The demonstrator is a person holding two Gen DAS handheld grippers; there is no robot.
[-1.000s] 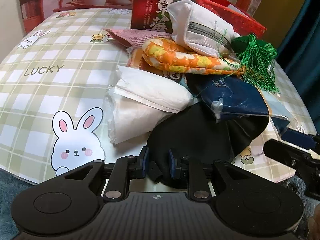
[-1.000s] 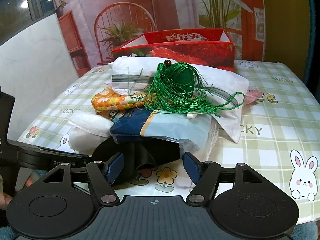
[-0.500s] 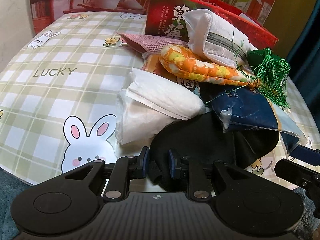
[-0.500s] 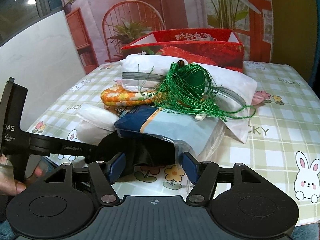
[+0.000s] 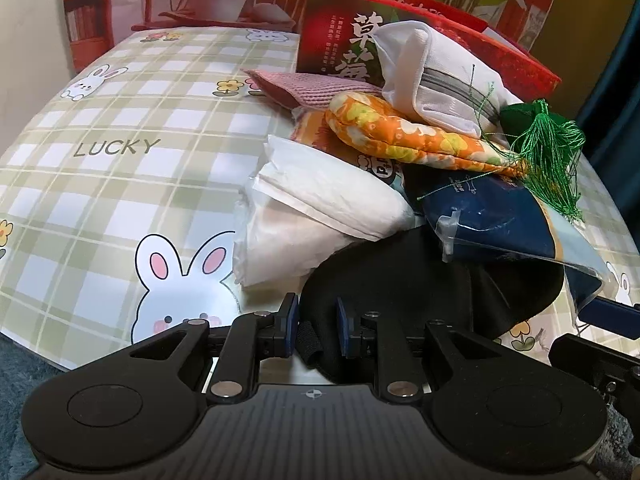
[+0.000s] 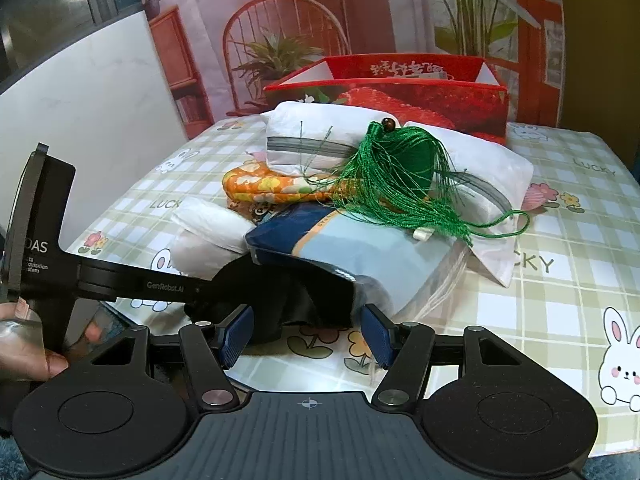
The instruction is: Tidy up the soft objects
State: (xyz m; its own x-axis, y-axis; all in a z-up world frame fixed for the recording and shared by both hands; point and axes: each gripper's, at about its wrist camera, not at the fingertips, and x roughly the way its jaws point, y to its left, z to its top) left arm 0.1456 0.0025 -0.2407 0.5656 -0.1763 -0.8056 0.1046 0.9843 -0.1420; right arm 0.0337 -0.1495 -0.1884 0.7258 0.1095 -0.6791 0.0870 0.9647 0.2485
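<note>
At the table's edge, left gripper (image 5: 317,326) jaws clench black cloth (image 5: 404,276); right gripper (image 6: 308,334) jaws closing, unclenched.

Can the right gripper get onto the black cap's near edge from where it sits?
Probably yes: the right gripper stands open with the black cap edge just ahead, uncovered there. The left gripper pinches its other side.

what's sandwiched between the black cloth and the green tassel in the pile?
A clear-bagged navy and light-blue item lies on the black cloth, and the green tassel drapes over its top. Clearest in the right wrist view.
</note>
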